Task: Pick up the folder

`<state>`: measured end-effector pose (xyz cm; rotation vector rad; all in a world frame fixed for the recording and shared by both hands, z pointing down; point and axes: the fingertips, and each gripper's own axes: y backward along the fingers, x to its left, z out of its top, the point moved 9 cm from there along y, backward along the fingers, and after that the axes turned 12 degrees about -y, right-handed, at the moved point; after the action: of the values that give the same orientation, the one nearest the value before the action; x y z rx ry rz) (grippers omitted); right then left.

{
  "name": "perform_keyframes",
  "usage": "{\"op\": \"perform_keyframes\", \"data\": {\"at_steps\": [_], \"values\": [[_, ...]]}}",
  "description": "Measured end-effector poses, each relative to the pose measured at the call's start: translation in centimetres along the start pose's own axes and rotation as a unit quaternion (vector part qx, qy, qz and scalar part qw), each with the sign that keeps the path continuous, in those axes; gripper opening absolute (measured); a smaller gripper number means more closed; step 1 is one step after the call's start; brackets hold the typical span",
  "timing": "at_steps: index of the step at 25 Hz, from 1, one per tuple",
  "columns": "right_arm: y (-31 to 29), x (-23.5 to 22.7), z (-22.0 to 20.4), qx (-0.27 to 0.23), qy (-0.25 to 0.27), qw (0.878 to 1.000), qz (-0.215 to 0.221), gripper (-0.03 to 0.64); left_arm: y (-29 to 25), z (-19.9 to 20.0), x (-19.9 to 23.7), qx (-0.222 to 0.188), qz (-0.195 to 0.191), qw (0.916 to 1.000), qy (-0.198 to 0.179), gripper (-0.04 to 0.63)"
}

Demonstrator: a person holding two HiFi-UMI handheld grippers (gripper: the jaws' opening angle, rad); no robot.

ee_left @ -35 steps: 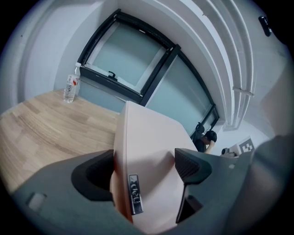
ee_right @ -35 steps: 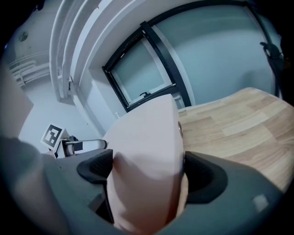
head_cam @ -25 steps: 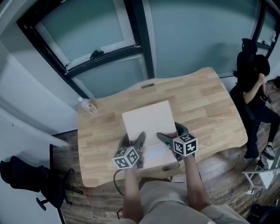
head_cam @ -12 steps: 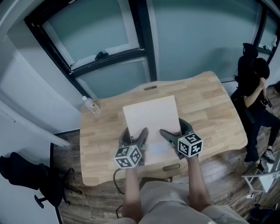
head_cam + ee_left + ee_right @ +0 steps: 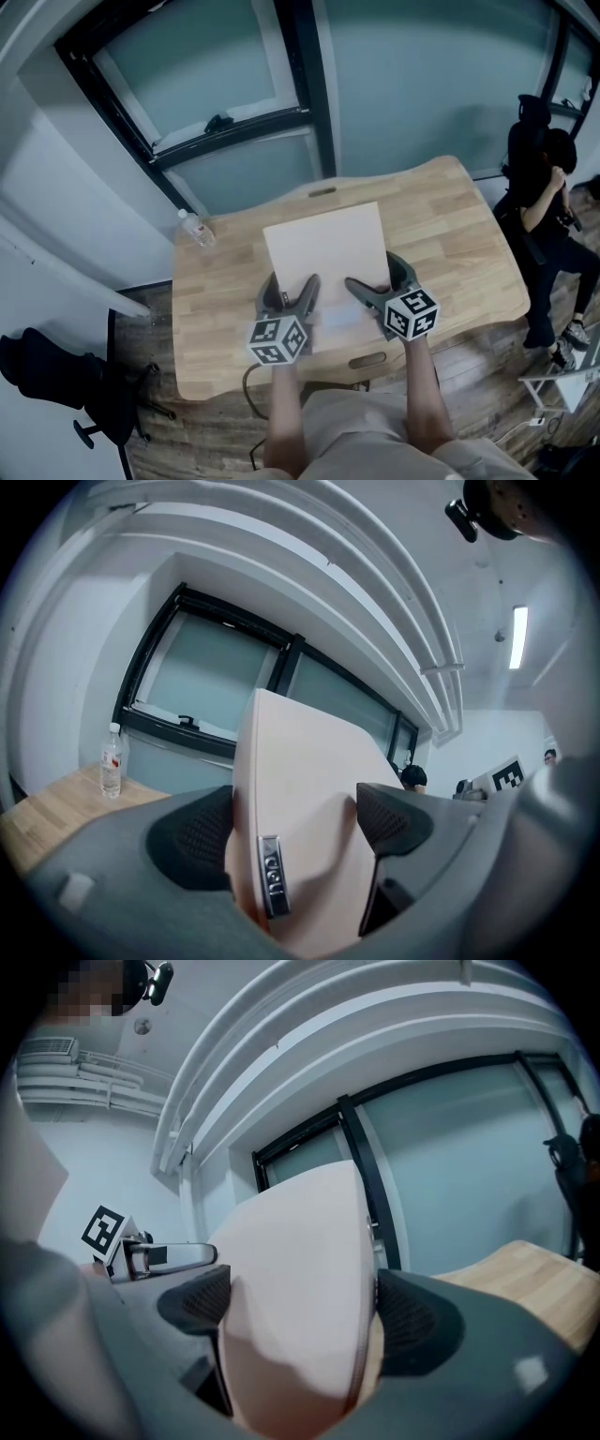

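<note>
The folder [image 5: 325, 253] is a pale, stiff rectangle held over the wooden table [image 5: 450, 225]. My left gripper [image 5: 289, 295] is shut on its near left edge and my right gripper [image 5: 375, 289] on its near right edge. In the left gripper view the folder [image 5: 300, 789] stands on edge between both pads of that gripper [image 5: 298, 829], with a small metal clip [image 5: 270, 874] on its side. The right gripper view shows the folder [image 5: 300, 1288] clamped the same way in the right gripper [image 5: 300, 1312], its far end pointing up toward the windows.
A plastic water bottle [image 5: 197, 228] stands at the table's far left corner, also in the left gripper view [image 5: 112, 759]. Dark-framed windows [image 5: 234, 112] rise behind the table. A person [image 5: 544, 178] in black sits beyond its right end. A black chair [image 5: 56, 375] stands at lower left.
Both grippers, shut on the folder, have carried it slightly up and to the right over the table. Their hold looks the same.
</note>
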<state>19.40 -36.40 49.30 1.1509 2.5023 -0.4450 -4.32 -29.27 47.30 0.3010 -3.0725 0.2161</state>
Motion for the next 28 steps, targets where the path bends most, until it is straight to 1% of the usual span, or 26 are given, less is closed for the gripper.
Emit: {"op": "perform_keyframes", "data": {"at_steps": [2, 5, 8, 19, 28], "values": [[0.1, 0.0, -0.3, 0.002, 0.009, 1.0, -0.002, 0.483, 0.0, -0.3, -0.1, 0.006, -0.002, 1.0, 0.001, 0.402], [0.0, -0.1, -0.7, 0.014, 0.023, 1.0, -0.013, 0.483, -0.1, -0.4, -0.4, 0.013, -0.004, 0.9998, -0.013, 0.402], [0.2, -0.4, -0.5, 0.003, 0.015, 1.0, -0.023, 0.483, -0.4, -0.3, -1.0, 0.011, -0.008, 0.9997, -0.022, 0.403], [1.4, -1.1, -0.2, -0.017, 0.009, 0.999, -0.038, 0.483, -1.1, -0.2, -2.1, 0.006, -0.017, 0.9996, -0.02, 0.403], [2.2, -1.7, -0.2, -0.014, 0.008, 0.999, -0.046, 0.483, -1.7, -0.3, -2.9, 0.005, -0.026, 0.9994, -0.02, 0.403]]}}
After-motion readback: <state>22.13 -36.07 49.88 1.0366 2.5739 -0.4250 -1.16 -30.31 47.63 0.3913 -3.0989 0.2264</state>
